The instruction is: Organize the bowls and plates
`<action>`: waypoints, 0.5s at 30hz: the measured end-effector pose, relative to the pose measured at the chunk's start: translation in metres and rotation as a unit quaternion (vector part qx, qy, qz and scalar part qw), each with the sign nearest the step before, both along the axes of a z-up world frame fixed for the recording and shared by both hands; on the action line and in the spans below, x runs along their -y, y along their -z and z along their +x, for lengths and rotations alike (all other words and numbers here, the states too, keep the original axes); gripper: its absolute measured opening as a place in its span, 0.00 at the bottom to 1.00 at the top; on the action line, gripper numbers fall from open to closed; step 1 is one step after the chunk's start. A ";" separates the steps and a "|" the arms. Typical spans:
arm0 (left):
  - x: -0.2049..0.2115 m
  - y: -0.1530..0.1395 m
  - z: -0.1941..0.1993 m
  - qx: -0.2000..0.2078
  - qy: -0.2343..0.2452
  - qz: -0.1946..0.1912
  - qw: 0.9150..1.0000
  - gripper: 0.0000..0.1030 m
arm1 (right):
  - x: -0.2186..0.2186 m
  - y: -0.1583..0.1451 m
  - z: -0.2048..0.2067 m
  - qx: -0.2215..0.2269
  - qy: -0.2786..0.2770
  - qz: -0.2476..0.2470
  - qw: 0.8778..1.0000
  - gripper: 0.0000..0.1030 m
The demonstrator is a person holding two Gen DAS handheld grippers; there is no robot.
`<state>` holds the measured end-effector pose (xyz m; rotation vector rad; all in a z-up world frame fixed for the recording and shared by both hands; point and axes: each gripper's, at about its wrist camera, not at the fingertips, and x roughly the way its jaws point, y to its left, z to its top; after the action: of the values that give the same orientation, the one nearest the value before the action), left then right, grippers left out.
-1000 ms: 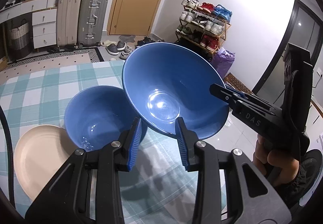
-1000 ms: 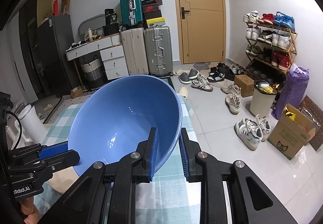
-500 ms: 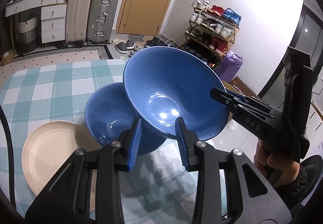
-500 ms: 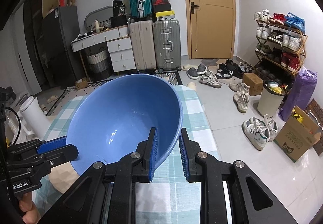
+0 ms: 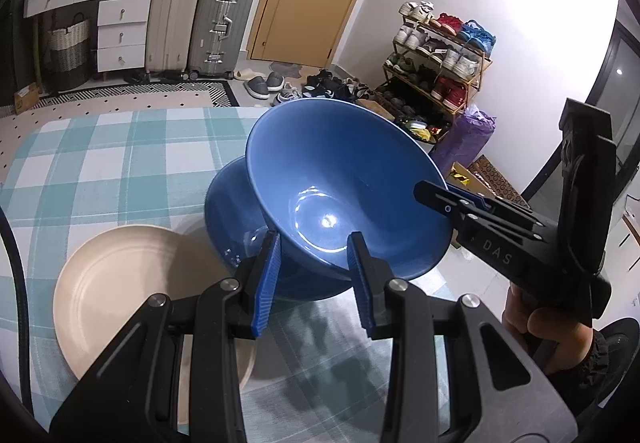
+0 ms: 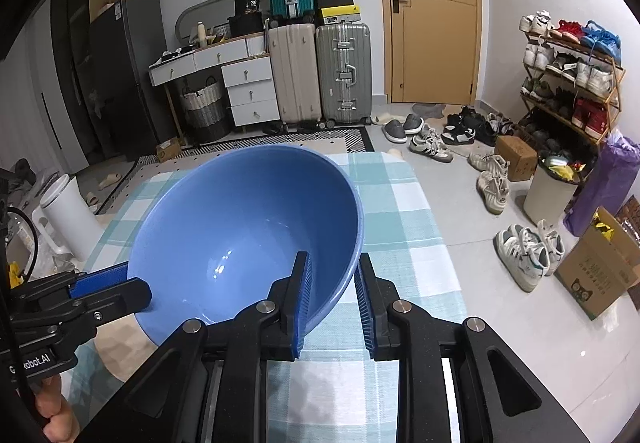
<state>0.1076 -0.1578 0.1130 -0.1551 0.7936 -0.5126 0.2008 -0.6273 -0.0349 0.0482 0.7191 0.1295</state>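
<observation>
We find the large blue bowl (image 5: 344,183) airborne, tilted, directly over the smaller blue bowl (image 5: 236,219); not yet nested. Left claw (image 5: 314,279) & right claw (image 6: 332,299) each pinch its rim, narrow gap. Cream plate (image 5: 132,291) lies beside on checked surface (image 5: 100,155), apparently unsorted.

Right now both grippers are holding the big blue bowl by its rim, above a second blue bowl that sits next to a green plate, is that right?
Not quite: the plate is cream, not green, as the left wrist view shows. The rest holds: the left gripper and right gripper each clamp the rim of the big blue bowl, above the second blue bowl beside that plate.
</observation>
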 end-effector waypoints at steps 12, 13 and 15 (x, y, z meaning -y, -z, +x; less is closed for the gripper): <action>-0.016 0.022 0.020 -0.014 -0.016 0.011 1.000 0.30 | -0.019 0.025 0.016 -0.020 -0.014 0.003 1.000 0.22; -0.017 0.023 0.021 -0.016 -0.017 0.012 1.000 0.30 | -0.020 0.027 0.017 -0.022 -0.015 0.003 1.000 0.22; -0.016 0.027 0.024 -0.017 -0.017 0.016 1.000 0.30 | -0.021 0.031 0.019 -0.025 -0.016 0.003 1.000 0.23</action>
<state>0.1318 -0.1415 0.0863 -0.1479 0.8301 -0.4660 0.2203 -0.6068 -0.0656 0.0464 0.7697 0.1616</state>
